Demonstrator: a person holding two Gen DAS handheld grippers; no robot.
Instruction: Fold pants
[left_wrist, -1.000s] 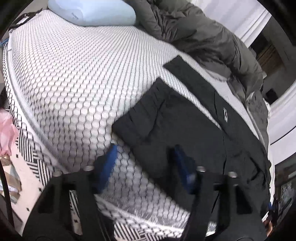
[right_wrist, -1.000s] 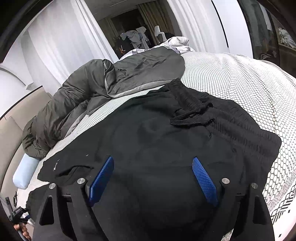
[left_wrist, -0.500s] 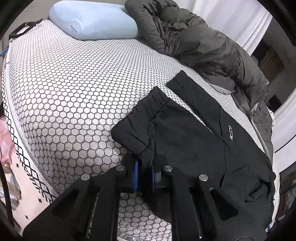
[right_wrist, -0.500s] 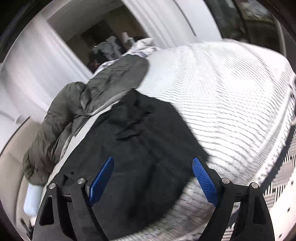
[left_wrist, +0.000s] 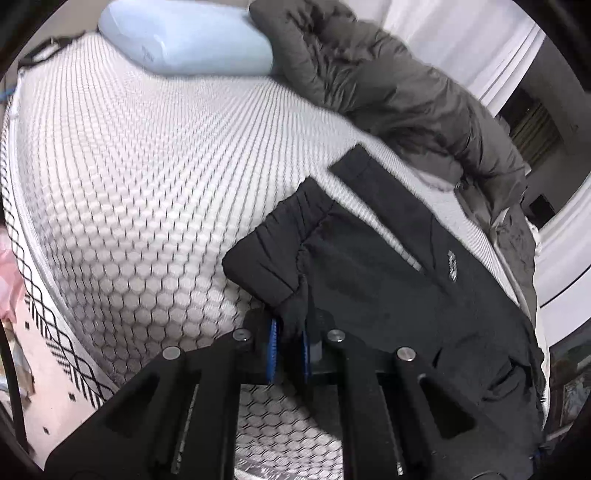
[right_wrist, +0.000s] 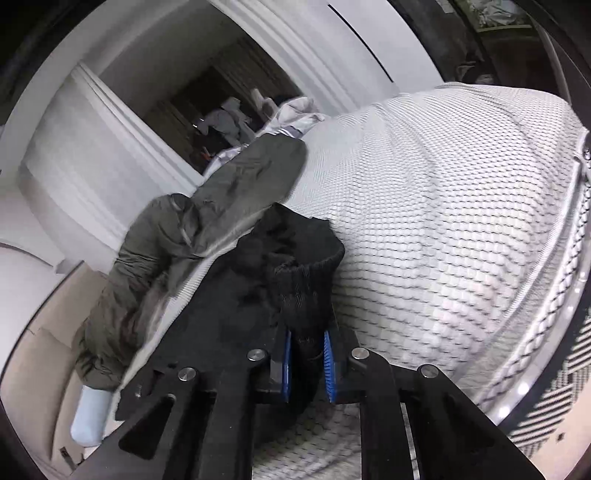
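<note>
Black pants (left_wrist: 388, 288) lie spread on the honeycomb-patterned mattress (left_wrist: 129, 184). In the left wrist view my left gripper (left_wrist: 290, 328) is shut on the near corner of a leg cuff (left_wrist: 266, 258), with black cloth bunched between the blue pads. The right wrist view shows my right gripper (right_wrist: 308, 339) closing its jaws on the ribbed waistband (right_wrist: 306, 280) at the pants' (right_wrist: 229, 314) right edge. The fabric there is pinched upward between the pads.
A dark grey quilted cover (left_wrist: 388, 85) is heaped along the far side, touching the pants' far edge (right_wrist: 221, 206). A pale blue pillow (left_wrist: 184, 40) lies at the head. The mattress edge (right_wrist: 546, 295) and patterned floor (left_wrist: 48, 369) are close by.
The left gripper shut on the leg cuff and has held it since. The right gripper swung right across the pants to the waistband edge, rolled, and closed from wide open onto it.
</note>
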